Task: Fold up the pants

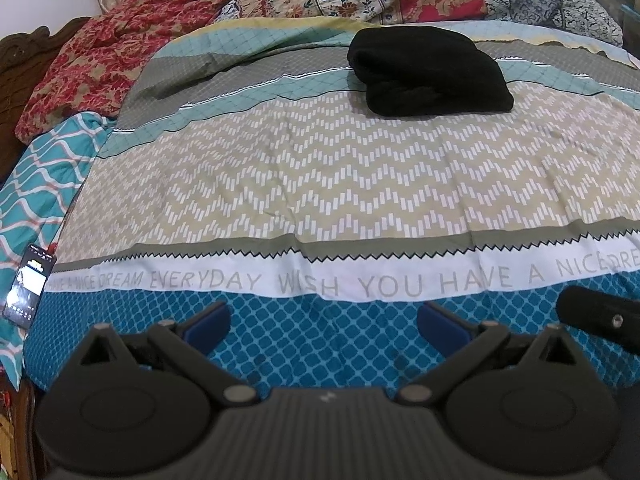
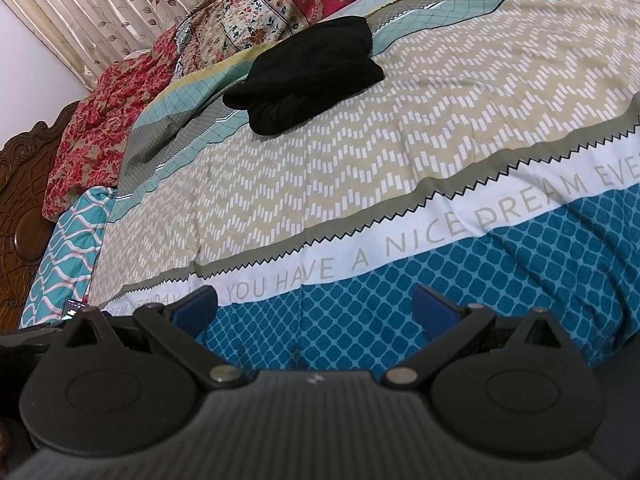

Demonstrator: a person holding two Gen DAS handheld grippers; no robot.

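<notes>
The black pants [image 1: 428, 70] lie folded in a compact bundle far across the bed, on the teal and grey stripes of the sheet; they also show in the right wrist view [image 2: 308, 76]. My left gripper [image 1: 323, 322] is open and empty, low over the blue patterned band near the bed's front edge, far from the pants. My right gripper [image 2: 314, 308] is open and empty over the same blue band. Part of the right gripper's body [image 1: 596, 320] shows at the right of the left wrist view.
A patterned bedsheet [image 1: 320, 184] covers the bed. Crumpled floral quilts [image 1: 104, 64] are piled at the back and left. A phone [image 1: 28, 290] with a lit screen lies at the left edge. A carved wooden headboard [image 2: 20, 184] and curtains [image 2: 120, 4] stand at the left.
</notes>
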